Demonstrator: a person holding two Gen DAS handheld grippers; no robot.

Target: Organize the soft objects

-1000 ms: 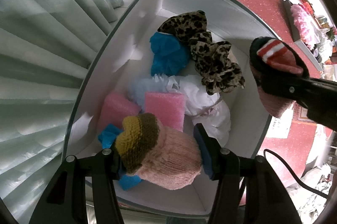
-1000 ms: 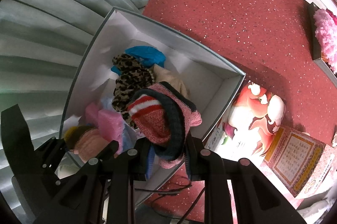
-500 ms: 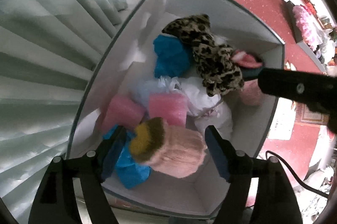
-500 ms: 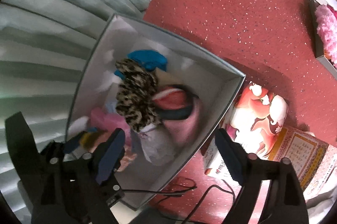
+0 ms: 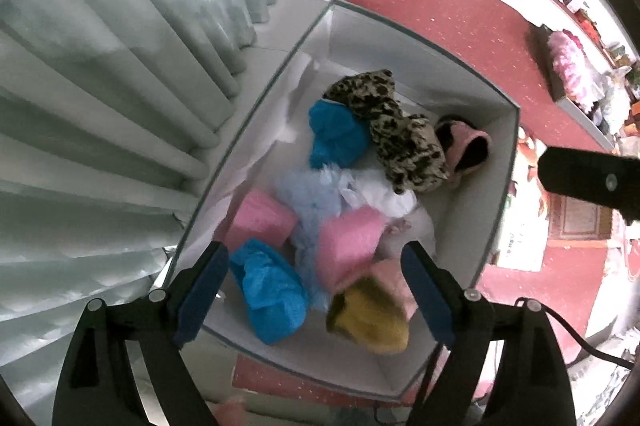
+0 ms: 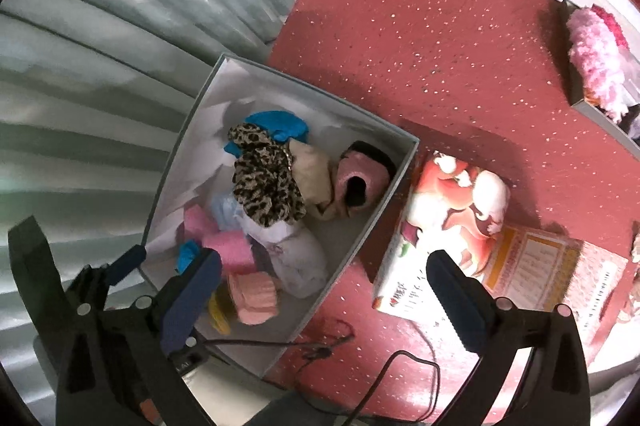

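A white box (image 5: pixel 404 38) (image 6: pixel 372 222) on the red floor holds several soft things. The pink knit hat with the yellow cuff (image 5: pixel 370 310) (image 6: pixel 250 296) lies at the box's near end, below my left gripper (image 5: pixel 318 292). That gripper's jaws are opening wide and nothing sits between them. A pink and dark knit hat (image 5: pixel 464 150) (image 6: pixel 360 182) rests at the box's right side by the leopard-print cloth (image 5: pixel 396 130) (image 6: pixel 264 178). My right gripper (image 6: pixel 320 296) hangs above the box edge, jaws opening wide and empty.
Blue cloths (image 5: pixel 336 134), pink sponges (image 5: pixel 260 218) and white fabric (image 6: pixel 296 258) fill the box. A pale curtain (image 5: pixel 120 66) hangs on the left. A printed carton (image 6: pixel 452 194) lies right of the box; a tray with pink fluff (image 6: pixel 596 58) sits far right. Cables (image 6: pixel 328 342) trail nearby.
Both grippers let go of their hats, which dropped into the box. Both sets of jaws spread wide and both grippers rose away from the box.
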